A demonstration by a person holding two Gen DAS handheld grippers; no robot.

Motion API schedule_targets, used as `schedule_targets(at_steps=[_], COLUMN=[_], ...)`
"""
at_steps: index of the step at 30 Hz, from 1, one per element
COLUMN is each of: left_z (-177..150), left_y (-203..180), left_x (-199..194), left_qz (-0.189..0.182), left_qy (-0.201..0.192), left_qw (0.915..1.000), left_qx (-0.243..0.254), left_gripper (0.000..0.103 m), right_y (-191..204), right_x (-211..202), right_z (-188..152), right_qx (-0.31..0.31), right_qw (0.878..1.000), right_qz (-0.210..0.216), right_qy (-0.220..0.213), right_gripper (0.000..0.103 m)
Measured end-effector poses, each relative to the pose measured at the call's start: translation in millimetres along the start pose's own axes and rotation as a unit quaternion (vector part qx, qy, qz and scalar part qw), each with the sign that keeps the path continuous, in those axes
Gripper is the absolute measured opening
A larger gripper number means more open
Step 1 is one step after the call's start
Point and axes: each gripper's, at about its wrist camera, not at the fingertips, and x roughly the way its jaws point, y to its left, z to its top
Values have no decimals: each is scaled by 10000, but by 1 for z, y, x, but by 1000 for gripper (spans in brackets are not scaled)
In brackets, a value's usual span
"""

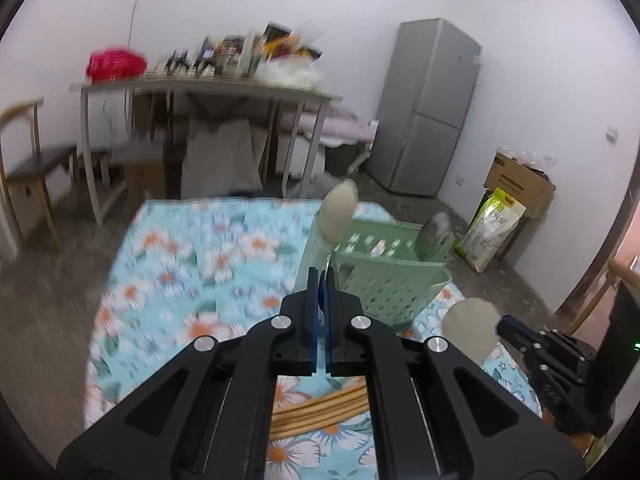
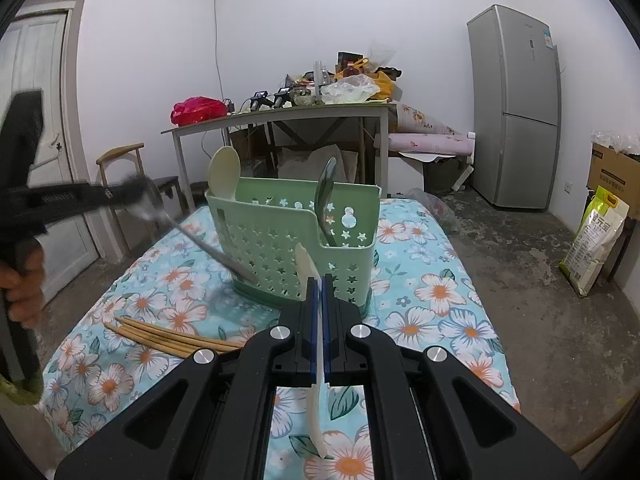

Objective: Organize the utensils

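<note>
A green perforated utensil caddy (image 2: 296, 236) stands on the floral tablecloth (image 2: 432, 300); it also shows in the left wrist view (image 1: 392, 280). A cream spoon (image 2: 224, 174) and a metal spoon (image 2: 326, 196) stand in it. My left gripper (image 1: 322, 280) is shut on a metal utensil; from the right wrist view it (image 2: 132, 196) hovers left of the caddy, the utensil's handle (image 2: 216, 254) slanting down. My right gripper (image 2: 320, 284) is shut on a cream spoon (image 2: 316, 392), whose bowl (image 1: 472, 330) shows in the left wrist view. Wooden chopsticks (image 2: 172, 336) lie on the cloth.
A grey table (image 2: 288, 116) with clutter and a red bag (image 2: 198, 110) stands behind. A fridge (image 2: 516, 108) is at the right, a wooden chair (image 2: 124, 168) at the left, a cardboard box (image 2: 616, 172) and a rice bag (image 2: 596, 240) on the floor.
</note>
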Motion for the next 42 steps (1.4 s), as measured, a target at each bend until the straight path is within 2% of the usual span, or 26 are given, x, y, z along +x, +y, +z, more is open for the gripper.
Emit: schedule_targets(at_steps=[11, 16, 20, 30, 38, 42], left_z=[35, 46, 50, 43, 43, 46], left_y=[-28, -42, -51, -76, -77, -73], left_x=[-35, -37, -30, -6, 27, 46], left_qz=[-58, 226, 422, 1366, 1258, 1074], left_qy=[-766, -1004, -980, -1089, -838, -630], left_qw=[9959, 9909, 9881, 9625, 9665, 9734], left_qx=[483, 873, 1110, 2076, 2072, 1922], left_gripper=[1, 1, 1, 1, 1, 1], right_y=[0, 0, 0, -2, 0, 0], right_x=[-1, -2, -1, 2, 2, 3], right_z=[1, 1, 1, 1, 0, -1], right_qx=[-1, 5, 10, 32, 25, 30], right_qw=[10000, 10000, 10000, 10000, 10000, 10000], right_qz=[13, 18, 24, 41, 71, 85], right_qy=[-16, -35, -33, -21, -10, -6], right_gripper=[2, 2, 2, 2, 2, 2])
